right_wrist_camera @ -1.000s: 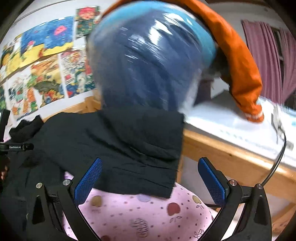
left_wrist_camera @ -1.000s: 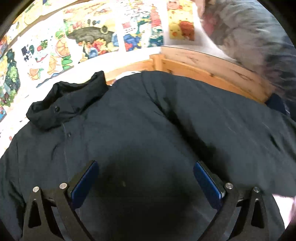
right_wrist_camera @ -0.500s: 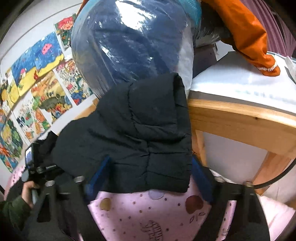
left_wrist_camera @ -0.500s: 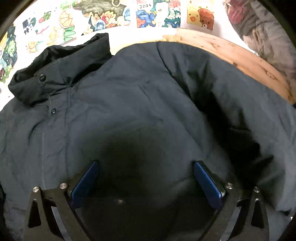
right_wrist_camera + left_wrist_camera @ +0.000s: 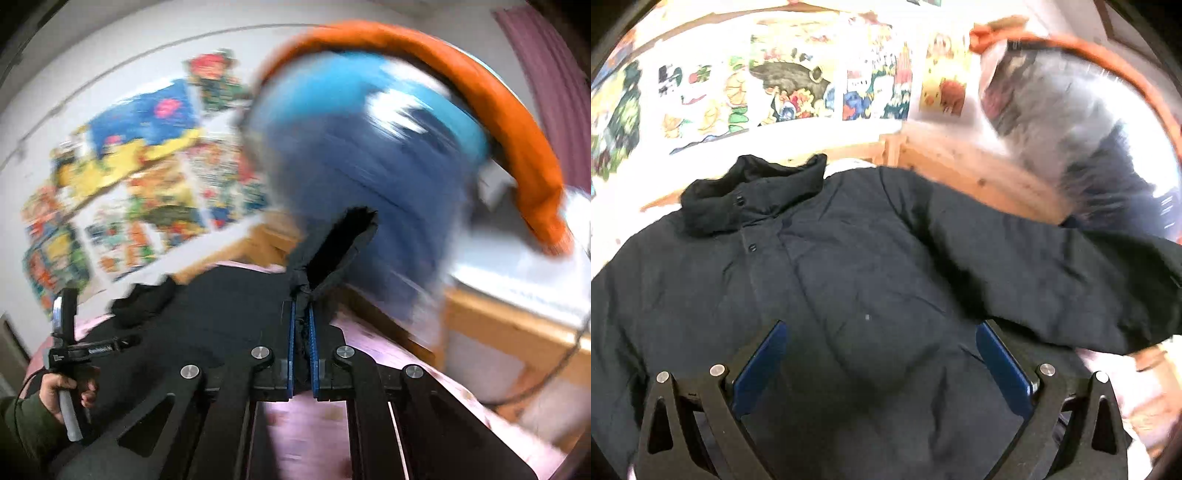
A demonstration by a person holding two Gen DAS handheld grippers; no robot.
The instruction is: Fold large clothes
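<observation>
**Sleeve fold starting on the big dark coat**

The coat (image 5: pixel 871 280) lies front-up on the pink sheet (image 5: pixel 306 435), collar (image 5: pixel 753 195) at 11 o'clock. The right gripper (image 5: pixel 302 321) is pinched tight on the sleeve cuff (image 5: pixel 343 240), lifted at 12, probably to swing it across the body. The left gripper (image 5: pixel 879 354) hovers spread wide, holding nothing, likely ready to pin the chest.
</observation>
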